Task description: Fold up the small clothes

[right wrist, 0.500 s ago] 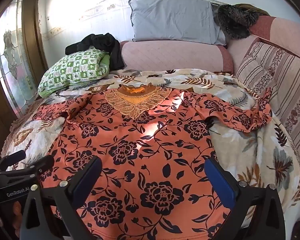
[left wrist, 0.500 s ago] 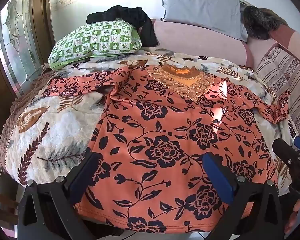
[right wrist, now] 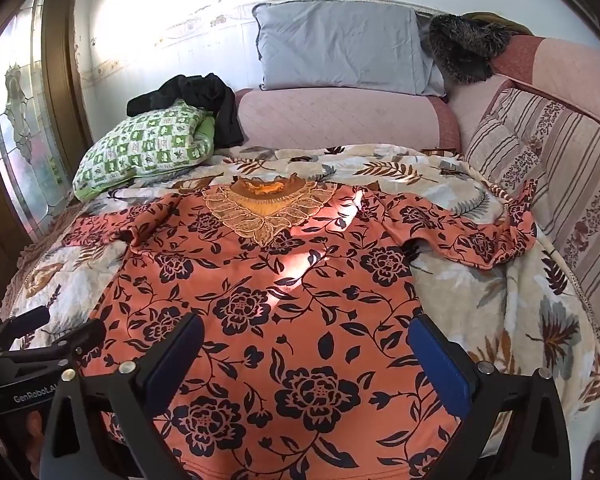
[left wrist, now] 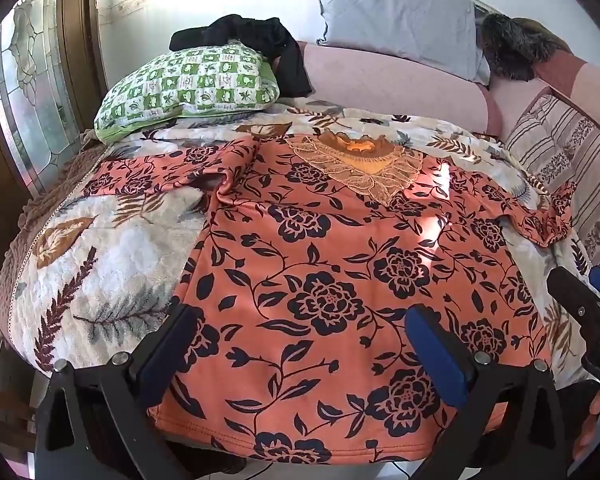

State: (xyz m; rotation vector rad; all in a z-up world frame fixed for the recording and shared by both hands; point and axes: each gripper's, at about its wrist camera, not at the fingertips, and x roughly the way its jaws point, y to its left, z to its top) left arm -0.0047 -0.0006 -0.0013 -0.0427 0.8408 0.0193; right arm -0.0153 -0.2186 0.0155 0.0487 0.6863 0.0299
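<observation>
Barely begun: top (left wrist: 332, 280) spread flat, face up, on blanket (left wrist: 100, 264), sleeves out, no fold made. Left gripper (left wrist: 300, 352) and right gripper (right wrist: 312, 360) both gaping, holding nothing, poised over hem; contact with cloth hard to judge. All folds left.

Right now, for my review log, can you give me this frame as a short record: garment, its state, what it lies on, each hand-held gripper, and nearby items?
garment: orange floral top, lace collar at the far end
state: spread flat, unfolded, both sleeves out to the sides
surface: leaf-print blanket
left hand-held gripper: open, above the hem, holding nothing
right hand-held gripper: open, above the hem, holding nothing
nearby: green checked pillow with black clothing on it; grey pillow against the wall
</observation>
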